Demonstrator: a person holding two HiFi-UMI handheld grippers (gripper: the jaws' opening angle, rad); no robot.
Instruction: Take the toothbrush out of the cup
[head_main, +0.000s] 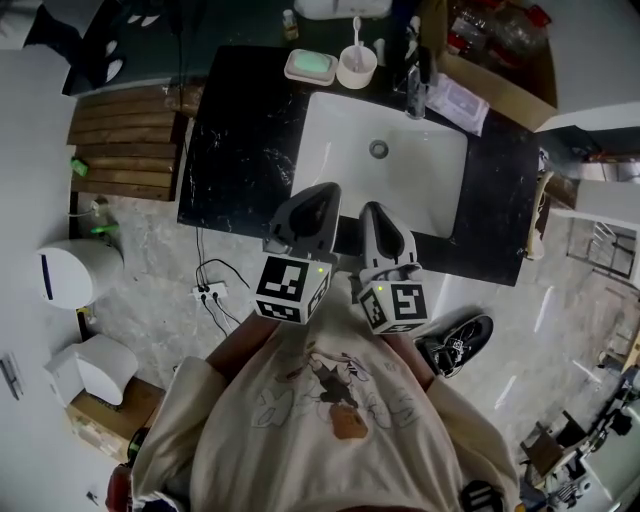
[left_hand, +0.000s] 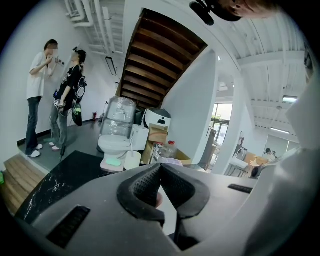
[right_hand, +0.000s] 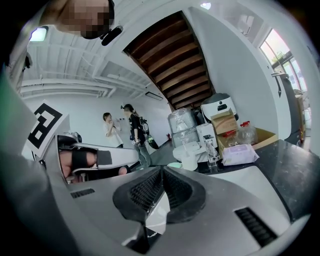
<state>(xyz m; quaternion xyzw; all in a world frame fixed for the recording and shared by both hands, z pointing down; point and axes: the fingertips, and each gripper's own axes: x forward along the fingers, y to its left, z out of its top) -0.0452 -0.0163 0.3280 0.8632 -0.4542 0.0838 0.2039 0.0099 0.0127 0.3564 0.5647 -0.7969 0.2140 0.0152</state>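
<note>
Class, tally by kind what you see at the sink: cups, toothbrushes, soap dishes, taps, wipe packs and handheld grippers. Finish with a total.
cup: 1
toothbrush: 1
soap dish: 1
tap: 1
wipes pack: 1
Grippers: 2, the left gripper and the right gripper
Total: 7

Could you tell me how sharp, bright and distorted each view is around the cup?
Head view: evenly lit and sharp, with the cup small near the top edge and the white sink the brightest area. Left gripper view: strong fisheye with black corners; the cup is small and slightly soft. Right gripper view: same fisheye, with glare from the window at upper right.
</note>
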